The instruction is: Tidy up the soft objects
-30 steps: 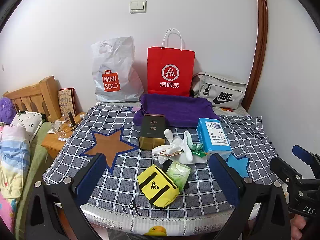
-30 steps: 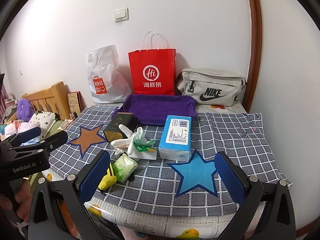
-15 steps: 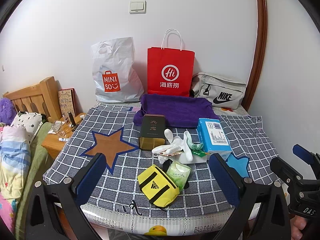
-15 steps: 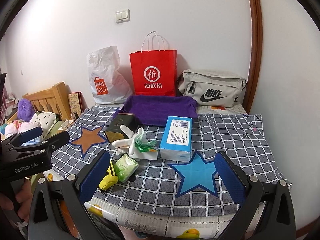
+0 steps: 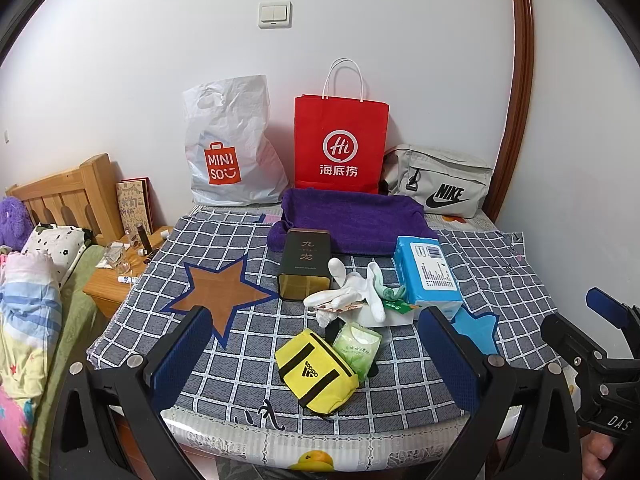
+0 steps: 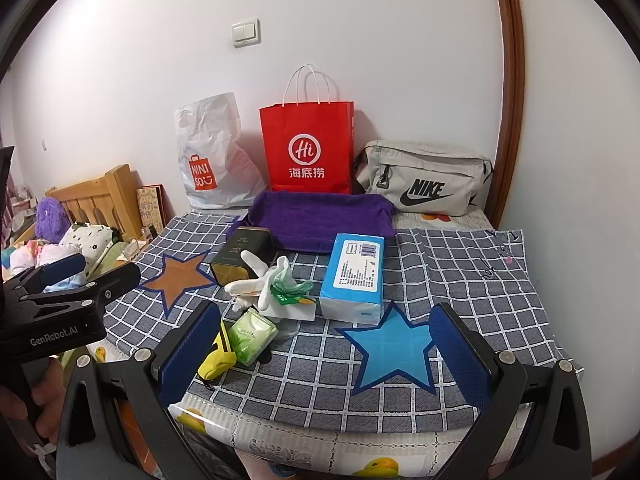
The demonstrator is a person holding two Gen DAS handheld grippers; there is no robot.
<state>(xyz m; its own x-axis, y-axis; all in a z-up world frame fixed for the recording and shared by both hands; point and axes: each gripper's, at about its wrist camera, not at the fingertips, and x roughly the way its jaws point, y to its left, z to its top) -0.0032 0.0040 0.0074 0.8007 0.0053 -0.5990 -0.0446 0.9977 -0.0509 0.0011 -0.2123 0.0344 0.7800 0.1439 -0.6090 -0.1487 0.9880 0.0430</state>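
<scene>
Here: both tongs wide over a cluttered checked surface

Both tongs hang empty at the near edge of the surface (image 5: 500, 280), which wears a grey checked cloth. The left tongs (image 5: 316, 356) stand wide apart, framing a yellow pouch (image 5: 316, 372) with a green tissue pack (image 5: 358, 346) touching its right side. The right tongs (image 6: 324, 356) are just as wide, over a blue star (image 6: 390, 346) on the cloth.

Mid-surface lies a heap of white gloves (image 5: 352, 290) on a white pack, between a dark tin (image 5: 306, 268) on its side and a blue tissue brick (image 5: 426, 272). Just behind them a purple towel (image 5: 352, 220) lies spread. Along the wall stand a white plastic bag (image 5: 232, 144), a red paper bag (image 5: 340, 144) and a grey waist bag (image 5: 440, 184). A brown star (image 5: 218, 292) marks the cloth at left.
</scene>
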